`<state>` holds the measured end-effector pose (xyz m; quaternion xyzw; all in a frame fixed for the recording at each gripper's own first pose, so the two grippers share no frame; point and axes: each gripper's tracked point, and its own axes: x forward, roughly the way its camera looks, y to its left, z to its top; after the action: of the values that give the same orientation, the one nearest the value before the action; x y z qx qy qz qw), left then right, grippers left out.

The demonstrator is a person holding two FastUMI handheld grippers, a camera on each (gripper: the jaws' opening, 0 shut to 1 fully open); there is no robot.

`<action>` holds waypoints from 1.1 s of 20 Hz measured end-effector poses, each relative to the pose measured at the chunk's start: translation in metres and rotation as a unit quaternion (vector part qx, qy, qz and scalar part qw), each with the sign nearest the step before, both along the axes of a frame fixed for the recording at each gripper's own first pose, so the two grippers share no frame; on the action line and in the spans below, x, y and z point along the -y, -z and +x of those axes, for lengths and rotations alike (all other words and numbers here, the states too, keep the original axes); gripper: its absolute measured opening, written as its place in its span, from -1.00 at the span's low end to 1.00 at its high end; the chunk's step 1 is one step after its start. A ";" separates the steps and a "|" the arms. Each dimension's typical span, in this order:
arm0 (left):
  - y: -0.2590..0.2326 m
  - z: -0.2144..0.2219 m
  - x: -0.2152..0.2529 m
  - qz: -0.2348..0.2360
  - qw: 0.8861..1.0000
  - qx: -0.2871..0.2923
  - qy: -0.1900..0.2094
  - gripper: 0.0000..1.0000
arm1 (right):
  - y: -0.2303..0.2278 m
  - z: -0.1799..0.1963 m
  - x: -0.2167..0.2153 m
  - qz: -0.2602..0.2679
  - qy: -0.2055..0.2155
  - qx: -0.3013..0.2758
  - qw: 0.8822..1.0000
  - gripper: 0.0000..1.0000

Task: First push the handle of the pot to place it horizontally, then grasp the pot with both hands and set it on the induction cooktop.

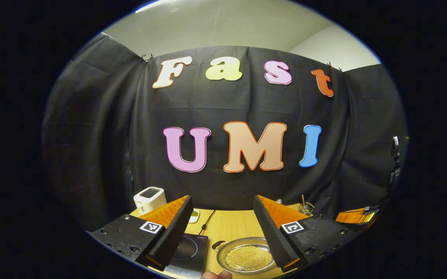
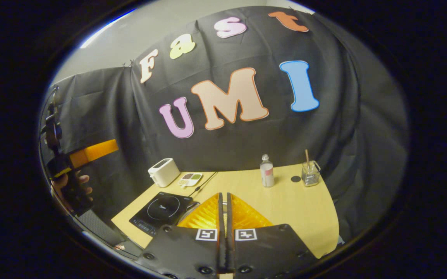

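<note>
With the left gripper (image 1: 222, 224) spread above the round steel pot (image 1: 246, 255) and the right gripper (image 2: 223, 205) pressed together, a hard shove risks sliding the pot off the wooden table's (image 2: 285, 201) near edge

From the right gripper view, the wooden table (image 2: 293, 209) has a wide bare area at about 3 o'clock of the induction cooktop (image 2: 161, 211); a gripper could pass there freely. At the far edge stand obstacles: a white toaster (image 2: 163, 171) at 12 o'clock of the cooktop, just beside it a small dish with compartments (image 2: 190, 179), and a black cable (image 2: 204, 183) running toward the cooktop. Further to the right are a clear bottle (image 2: 266, 171), a small dark disc (image 2: 295, 179) and a wire holder with a stick (image 2: 310, 173), well apart from the cooktop. In the left gripper view, the pot (image 1: 246, 256) sits just beside the cooktop at 3 o'clock.
</note>
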<state>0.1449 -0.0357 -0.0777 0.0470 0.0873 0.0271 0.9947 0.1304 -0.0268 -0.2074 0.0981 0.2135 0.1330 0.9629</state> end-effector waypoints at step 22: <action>0.063 0.025 0.005 0.028 0.994 -0.104 -0.009 0.92 | 0.210 -0.042 -0.031 -0.011 -0.151 -0.225 0.963 -1.00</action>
<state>0.1698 -0.0412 -0.1408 0.0767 0.1894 0.0330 0.9783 0.0880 0.0046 -0.4172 0.0816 0.4385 0.2486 0.8598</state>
